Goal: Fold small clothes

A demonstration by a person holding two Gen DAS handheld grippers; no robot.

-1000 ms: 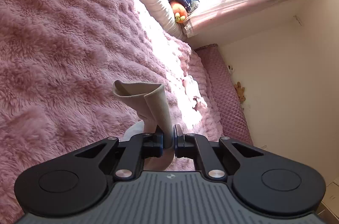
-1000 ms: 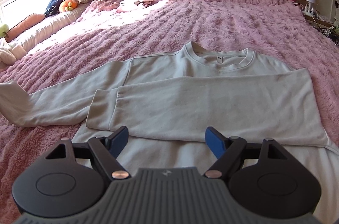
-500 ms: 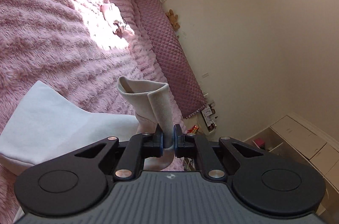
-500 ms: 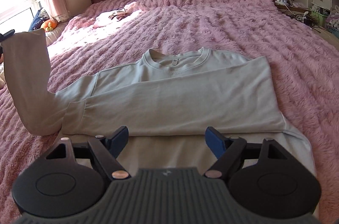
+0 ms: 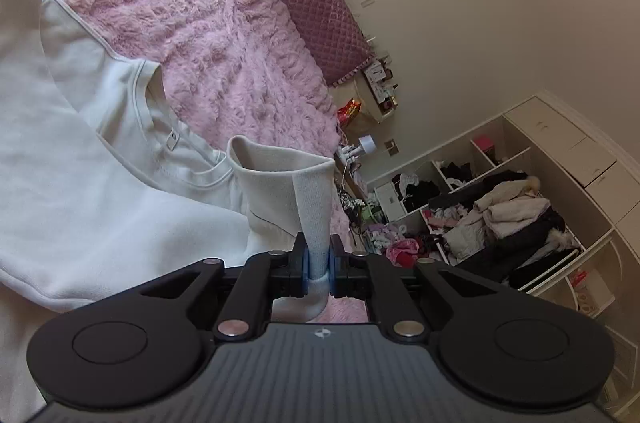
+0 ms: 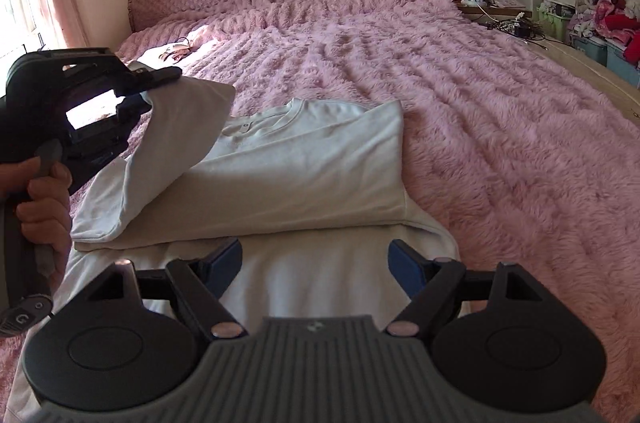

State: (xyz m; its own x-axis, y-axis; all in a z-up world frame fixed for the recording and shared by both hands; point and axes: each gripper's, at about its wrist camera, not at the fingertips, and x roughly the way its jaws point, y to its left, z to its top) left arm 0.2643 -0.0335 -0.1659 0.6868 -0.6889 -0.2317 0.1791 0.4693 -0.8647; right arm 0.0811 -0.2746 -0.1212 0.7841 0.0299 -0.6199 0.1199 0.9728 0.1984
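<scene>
While the right tool [image 6: 316, 265] hangs wide and empty just above the sweatshirt's [image 6: 304, 163] hem, the left tool [image 5: 319, 261] pinches the sleeve cuff [image 5: 280, 179] over the chest. Thin grip — the cuff could slip, dropping the sleeve crooked, or drag the shirt across the plush bed [image 6: 460, 103].

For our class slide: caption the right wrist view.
Left gripper lifts the sweatshirt sleeve cuff over the pink bedspread; right gripper open.
</scene>
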